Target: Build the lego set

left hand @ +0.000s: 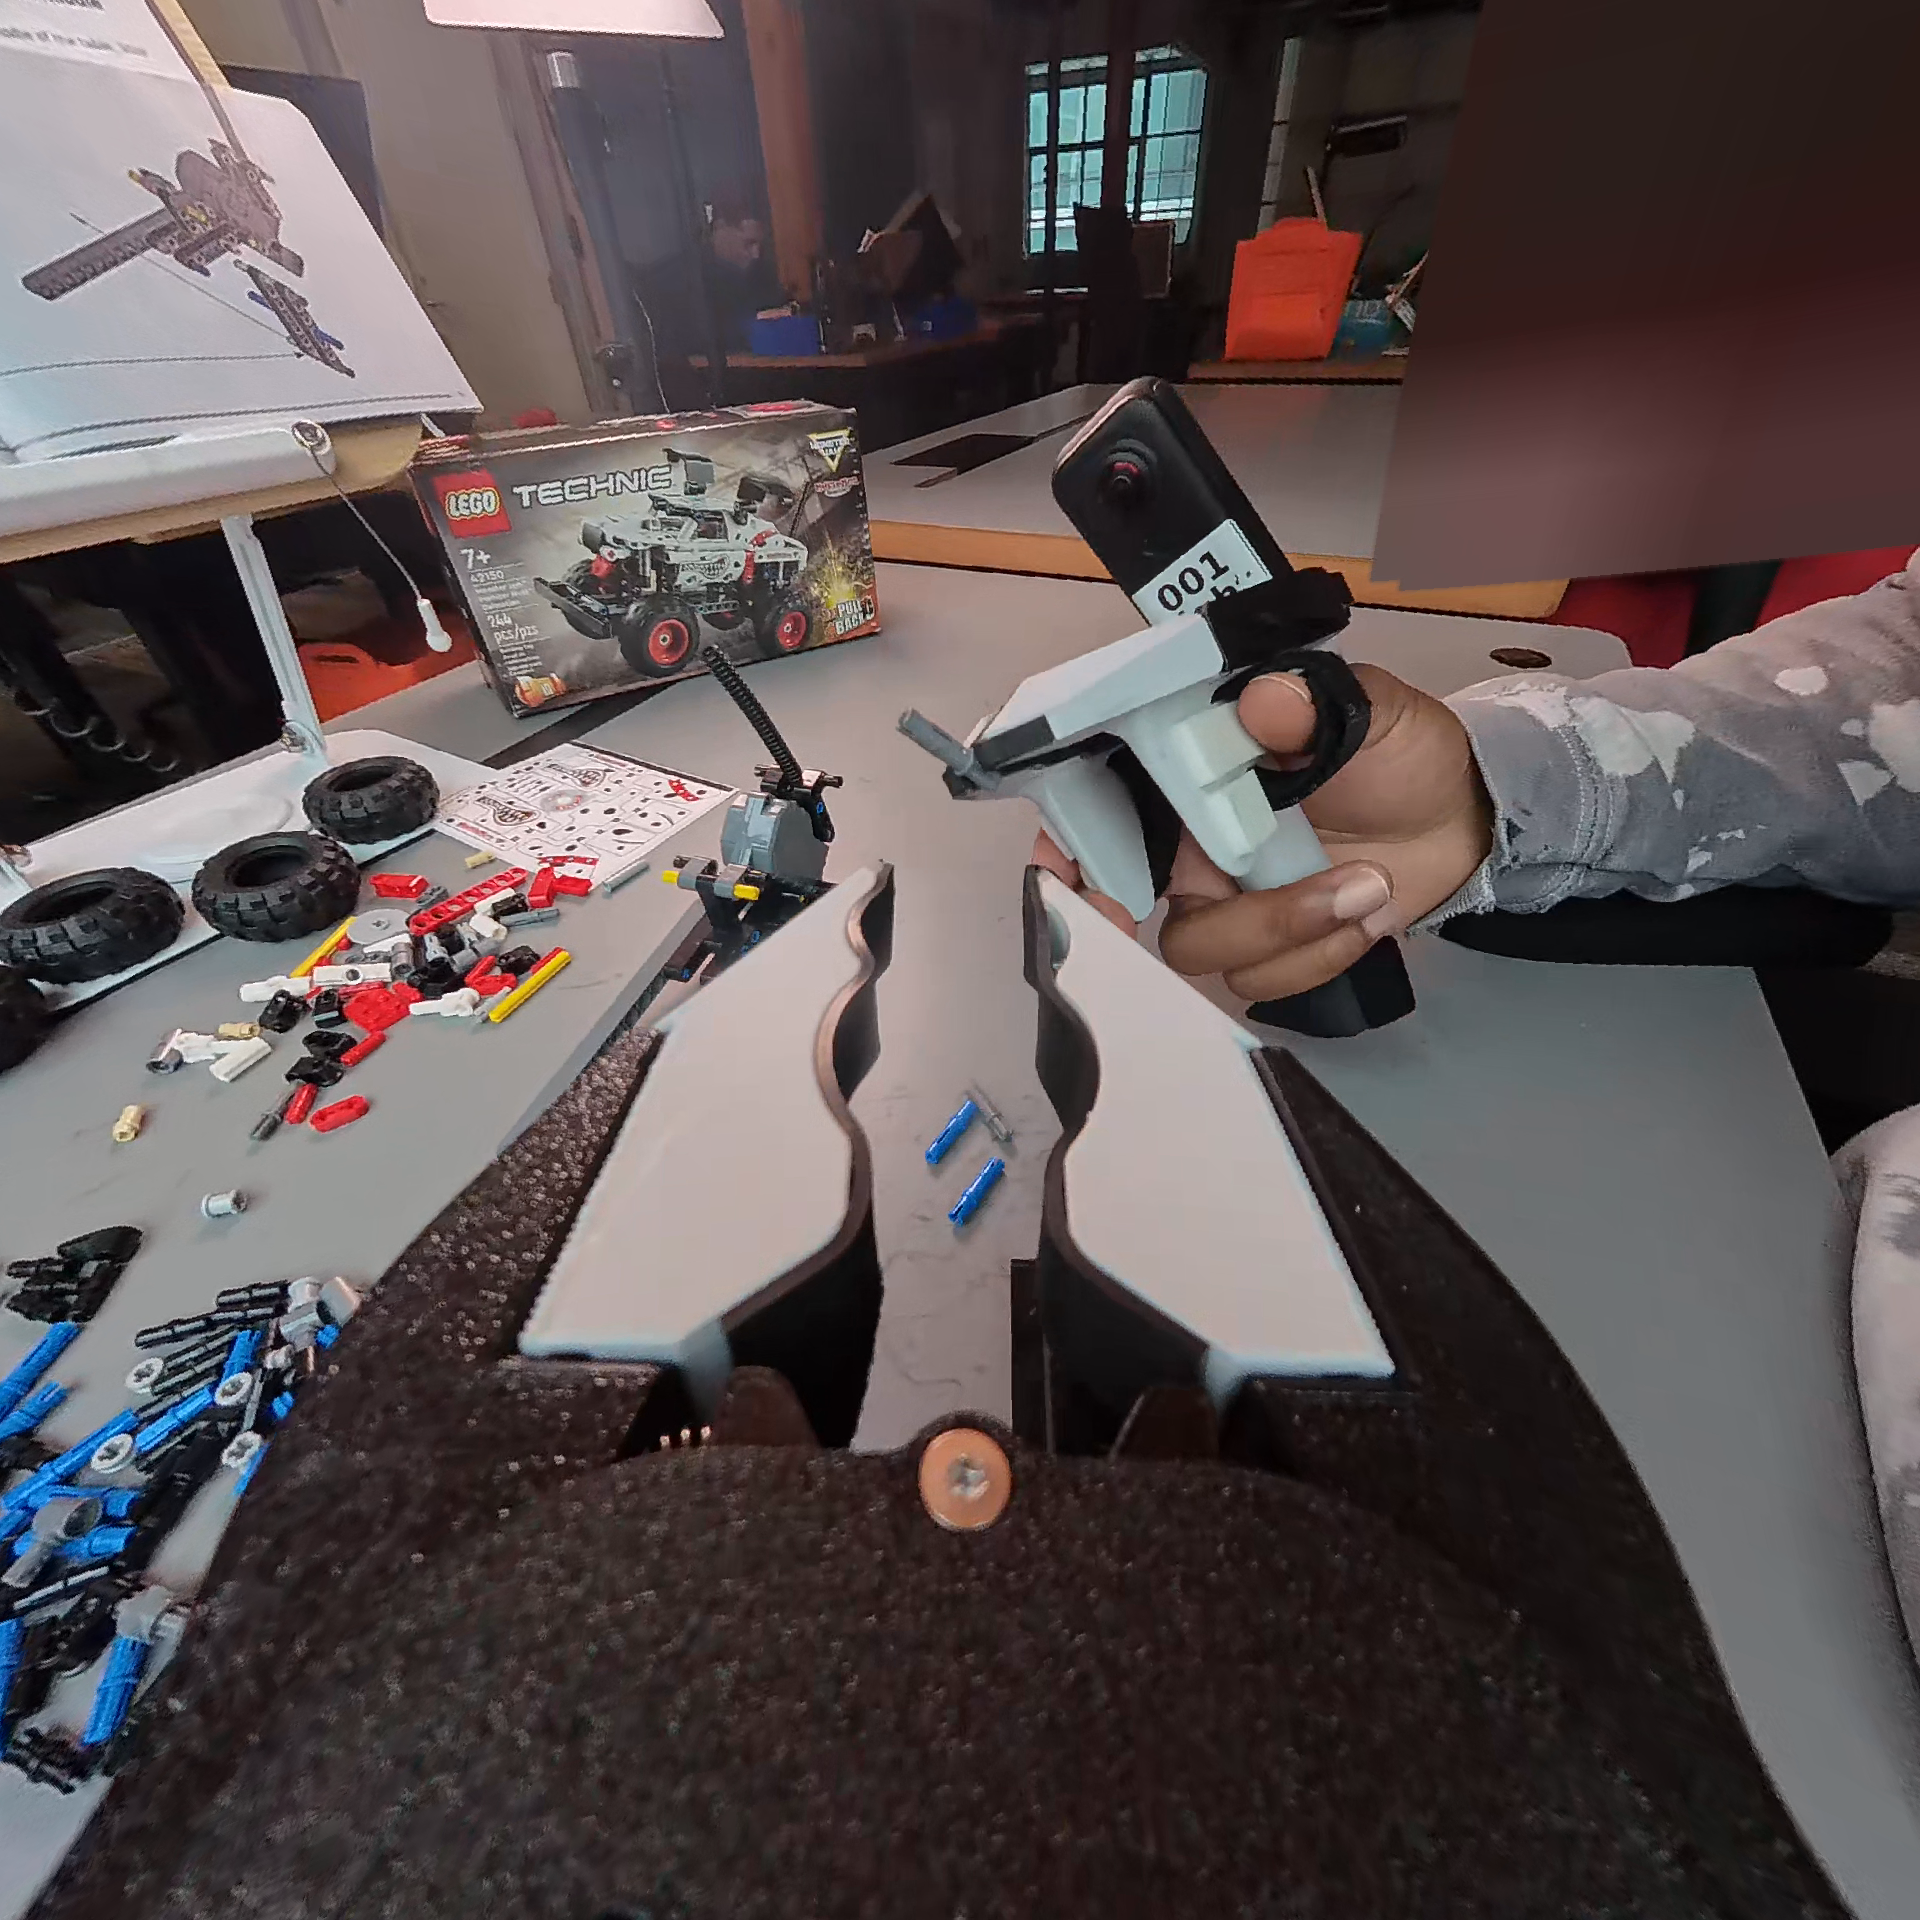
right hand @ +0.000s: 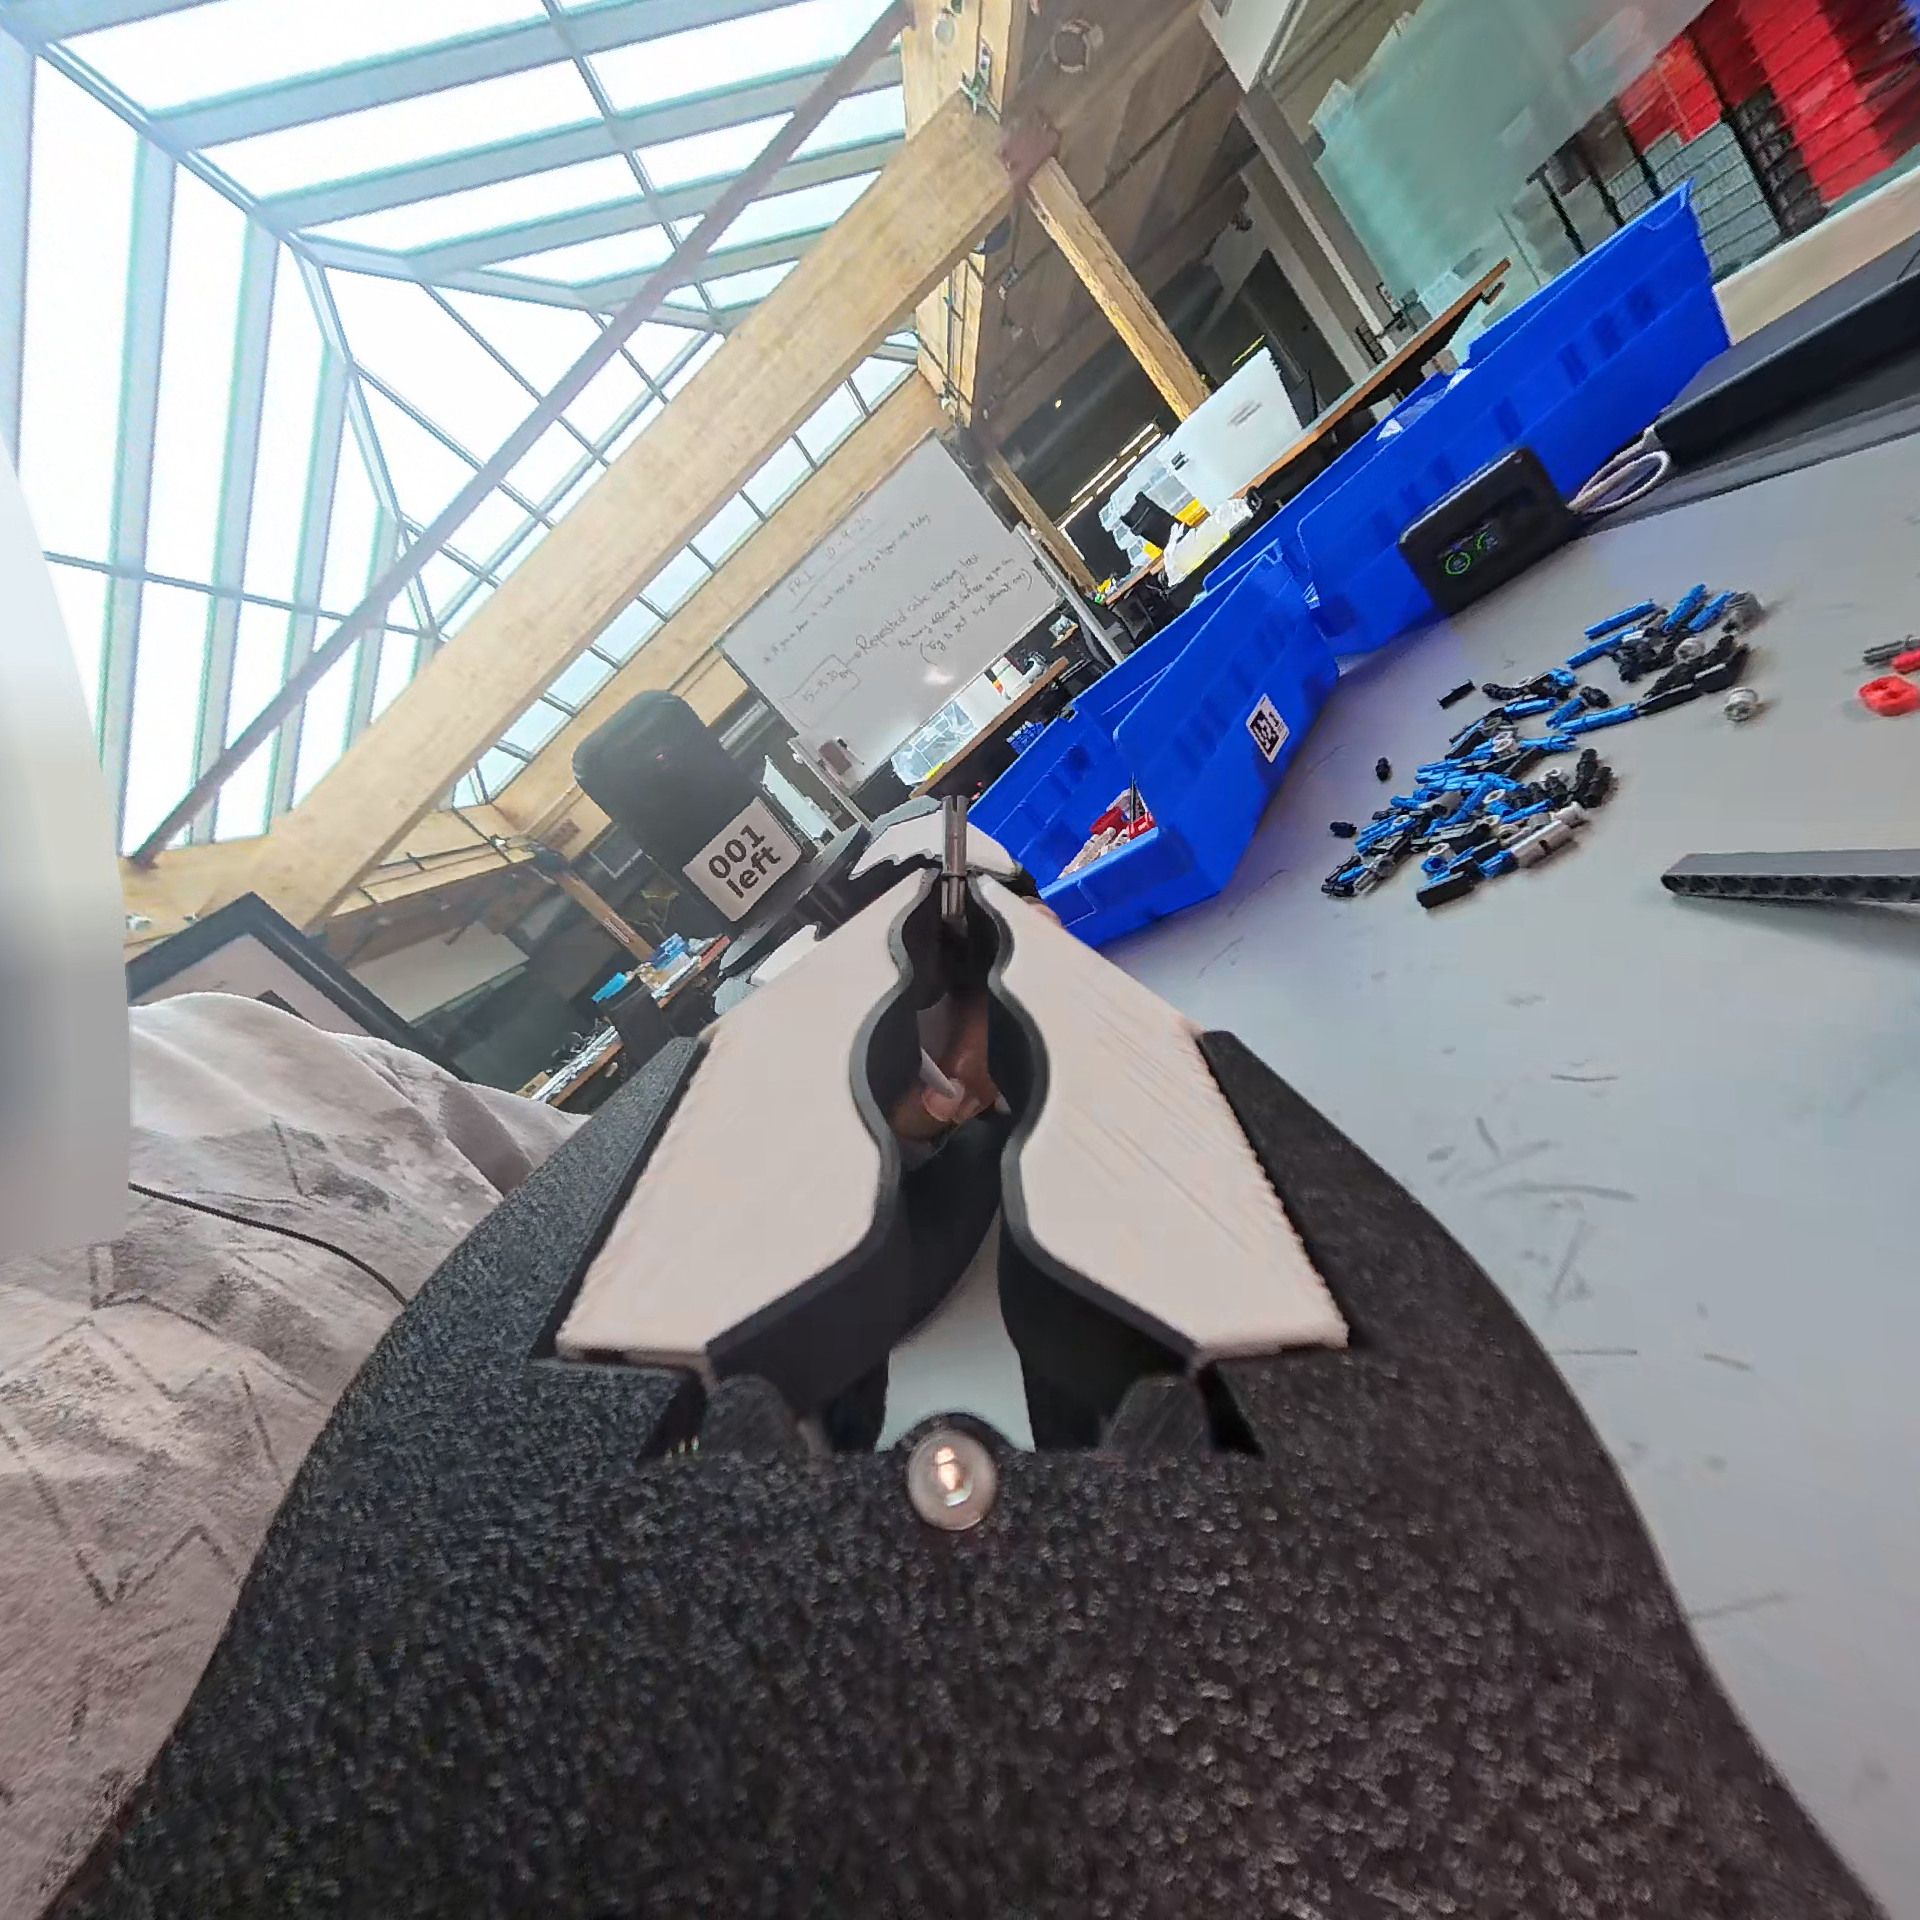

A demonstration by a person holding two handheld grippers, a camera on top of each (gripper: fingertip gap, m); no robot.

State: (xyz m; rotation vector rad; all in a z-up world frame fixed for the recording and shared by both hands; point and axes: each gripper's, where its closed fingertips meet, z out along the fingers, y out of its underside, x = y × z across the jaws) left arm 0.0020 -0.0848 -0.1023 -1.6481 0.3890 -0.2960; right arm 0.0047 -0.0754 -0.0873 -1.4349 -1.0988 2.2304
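My left gripper is open and empty, held low over the grey table. Two blue pins and a small grey pin lie on the table between its fingers. My right gripper is shut on a thin grey axle pin and points up off the table. In the left wrist view a hand holds the right gripper just beyond my left fingertips, the grey axle pin sticking out of its tip. The partial build, a grey block with a black ribbed hose, stands left of it.
An instruction booklet on a stand, the set's box, a sticker sheet and black tyres are at the left. Loose red, black and white parts, blue and black pins, a dark beam and blue bins lie around. The tips of both grippers are at nearly the same place. My right gripper's tips are some 15 cm from the partial build.
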